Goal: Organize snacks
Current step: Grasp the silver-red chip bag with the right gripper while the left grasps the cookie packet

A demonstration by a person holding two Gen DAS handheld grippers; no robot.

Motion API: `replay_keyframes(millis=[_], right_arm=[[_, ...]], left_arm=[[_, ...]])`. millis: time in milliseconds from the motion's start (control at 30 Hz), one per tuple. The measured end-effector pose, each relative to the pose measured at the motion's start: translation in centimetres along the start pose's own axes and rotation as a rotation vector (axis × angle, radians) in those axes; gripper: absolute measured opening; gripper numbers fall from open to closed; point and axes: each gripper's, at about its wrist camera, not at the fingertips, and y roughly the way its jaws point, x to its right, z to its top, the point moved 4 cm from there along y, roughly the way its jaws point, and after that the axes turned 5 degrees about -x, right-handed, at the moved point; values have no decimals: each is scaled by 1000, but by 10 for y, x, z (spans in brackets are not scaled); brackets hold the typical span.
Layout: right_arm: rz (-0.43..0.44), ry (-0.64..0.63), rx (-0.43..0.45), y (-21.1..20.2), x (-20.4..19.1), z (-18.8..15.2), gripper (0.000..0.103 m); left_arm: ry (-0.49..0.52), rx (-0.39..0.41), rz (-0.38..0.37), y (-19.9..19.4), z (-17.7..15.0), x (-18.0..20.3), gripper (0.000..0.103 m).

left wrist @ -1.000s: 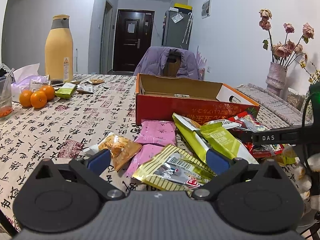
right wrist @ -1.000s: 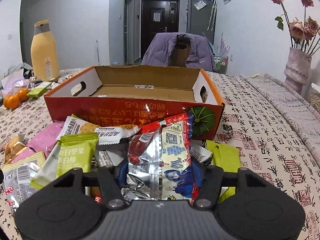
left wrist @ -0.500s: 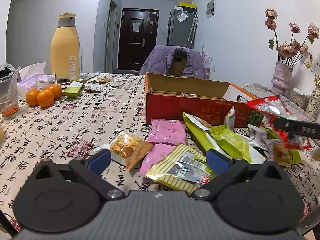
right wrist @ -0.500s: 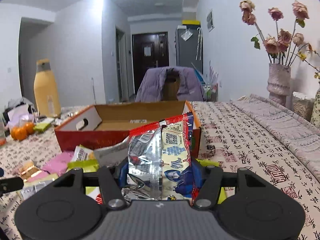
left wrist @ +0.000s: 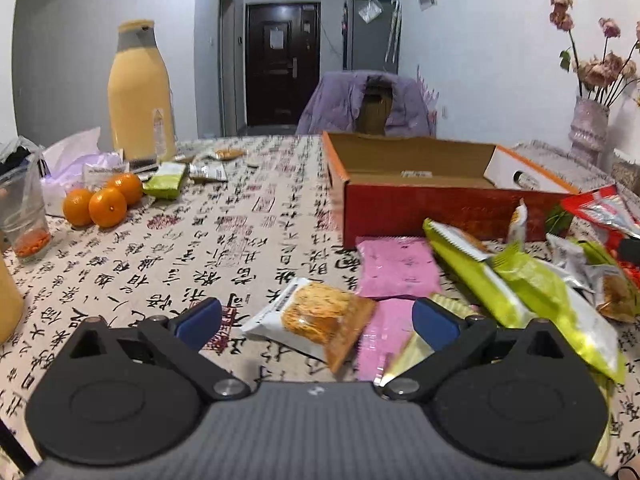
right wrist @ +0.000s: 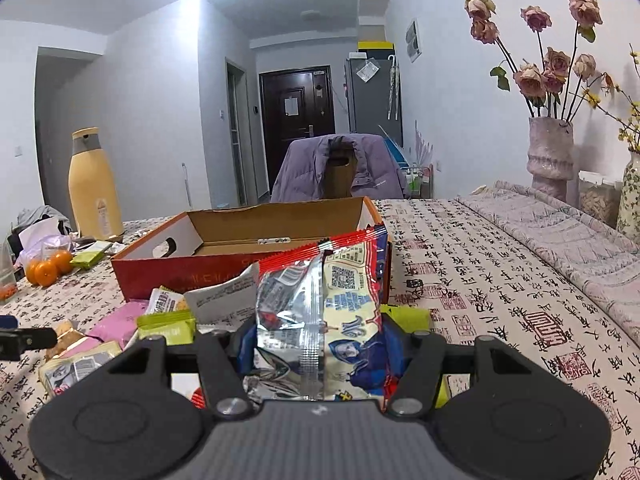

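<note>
Now that your right gripper [right wrist: 320,356], clamped on the red snack packet [right wrist: 320,304], has lifted it off the pile, the box [right wrist: 248,240] at frame centre awaits; your left gripper [left wrist: 316,316] hangs open, empty.

Glossy foil snack packet [right wrist: 320,320], matt cardboard box [right wrist: 224,256], printed cloth tablecloth [left wrist: 200,248], matt black plastic right gripper [right wrist: 320,344]

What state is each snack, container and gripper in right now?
Right gripper: shut on red-edged snack packet, held upright.
Left gripper: open, empty.
Orange cardboard box: open, looks empty.
Noodle-snack packet: lying flat on table.
Pink packets: lying flat.
</note>
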Motion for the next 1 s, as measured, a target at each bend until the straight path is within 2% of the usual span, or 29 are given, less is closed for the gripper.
replay_keyframes(millis=[267, 400, 467, 667, 833, 1000], right_arm=[[-7, 4, -8, 0, 1, -4, 59], [-10, 5, -12, 1, 0, -3, 59], [-11, 4, -15, 1, -1, -3, 59], [-7, -3, -18, 1, -2, -4, 59], [2, -8, -24, 2, -5, -7, 59], [11, -9, -27, 1, -6, -8, 59]], left_arm=[[48, -112, -23, 32, 4, -15, 103], [65, -136, -36, 41, 4, -16, 100], [59, -142, -55, 44, 7, -17, 95], [72, -139, -110, 40, 7, -11, 68], [99, -87, -76, 30, 4, -3, 48], [102, -64, -65, 24, 1, 0, 45]])
